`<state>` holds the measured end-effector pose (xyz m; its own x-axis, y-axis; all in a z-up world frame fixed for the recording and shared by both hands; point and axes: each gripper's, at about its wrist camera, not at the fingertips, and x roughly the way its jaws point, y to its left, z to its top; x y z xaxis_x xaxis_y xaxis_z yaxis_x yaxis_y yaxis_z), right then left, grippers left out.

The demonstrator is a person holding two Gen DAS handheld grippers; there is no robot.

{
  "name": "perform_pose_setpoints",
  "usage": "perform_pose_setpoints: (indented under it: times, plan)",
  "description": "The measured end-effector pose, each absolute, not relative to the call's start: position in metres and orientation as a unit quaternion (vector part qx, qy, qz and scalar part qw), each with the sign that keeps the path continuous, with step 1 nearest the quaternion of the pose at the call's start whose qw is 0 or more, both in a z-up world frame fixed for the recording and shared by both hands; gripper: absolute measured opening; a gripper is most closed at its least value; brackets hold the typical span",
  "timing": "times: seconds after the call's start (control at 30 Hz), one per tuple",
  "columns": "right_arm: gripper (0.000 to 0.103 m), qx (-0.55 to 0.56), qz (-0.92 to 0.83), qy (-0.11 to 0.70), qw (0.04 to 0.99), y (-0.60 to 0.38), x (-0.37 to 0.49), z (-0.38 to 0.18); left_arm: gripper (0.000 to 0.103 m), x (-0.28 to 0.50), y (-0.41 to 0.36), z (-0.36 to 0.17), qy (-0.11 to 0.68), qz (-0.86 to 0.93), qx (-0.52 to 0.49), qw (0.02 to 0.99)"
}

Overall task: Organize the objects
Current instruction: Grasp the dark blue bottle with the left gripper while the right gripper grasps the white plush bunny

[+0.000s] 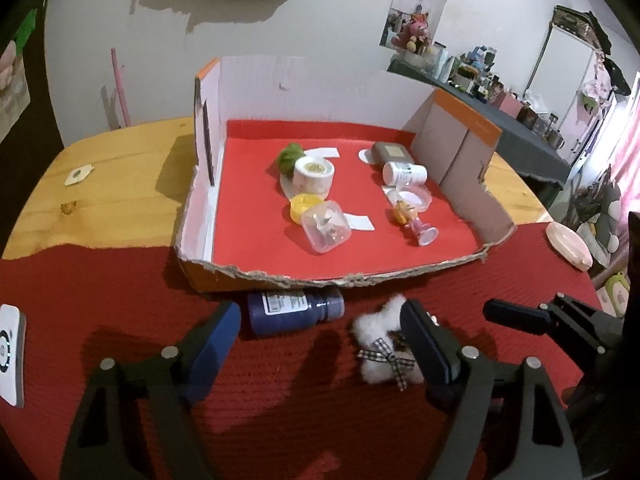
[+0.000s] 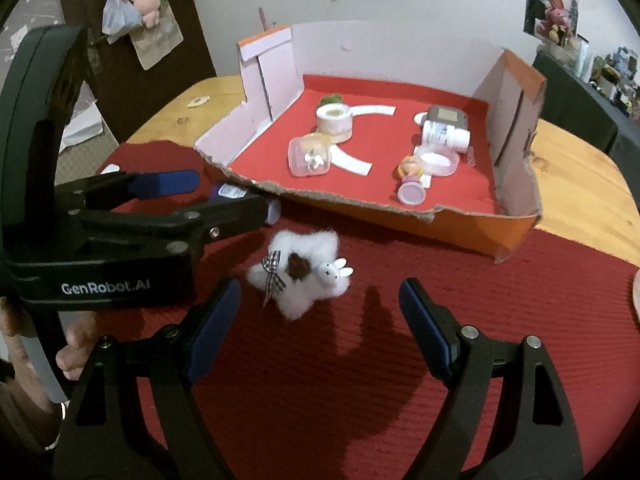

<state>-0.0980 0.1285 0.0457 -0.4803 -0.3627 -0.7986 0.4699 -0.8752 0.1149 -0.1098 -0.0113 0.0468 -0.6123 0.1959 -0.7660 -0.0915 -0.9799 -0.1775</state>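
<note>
A dark blue bottle (image 1: 294, 310) lies on its side on the red mat against the front wall of the cardboard box (image 1: 320, 280). My left gripper (image 1: 320, 320) is open, its fingers either side of the bottle's near end, not touching it. A white fluffy star plush (image 1: 380, 344) with a checked bow lies by the left gripper's right finger; it also shows in the right wrist view (image 2: 304, 276). My right gripper (image 2: 320, 300) is open and empty just behind the plush. The left gripper (image 2: 232, 196) and part of the bottle (image 2: 228, 192) show there too.
The box (image 2: 460, 224) has a red floor holding a tape roll (image 1: 314, 176), a clear plastic case (image 1: 326, 230), a yellow lid (image 1: 304, 206), a white bottle (image 1: 404, 172), a grey tin (image 1: 390, 152) and a pink toy (image 1: 416, 228). A pink dish (image 1: 570, 244) sits at the table's right edge.
</note>
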Motion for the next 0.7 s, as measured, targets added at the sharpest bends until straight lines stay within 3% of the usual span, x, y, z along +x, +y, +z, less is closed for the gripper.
perform_pose_setpoints:
  times: [0.63,0.7]
  plan:
    - [0.079,0.457,-0.85,0.088,0.248,0.11,-0.111,0.02,0.077,-0.131,-0.011,0.019,-0.068,0.883,-0.459,0.064]
    - [0.073,0.453,-0.852,0.093,0.246,0.109,-0.112,0.02,0.077,-0.131,-0.01,0.018,-0.067,0.884,-0.458,0.062]
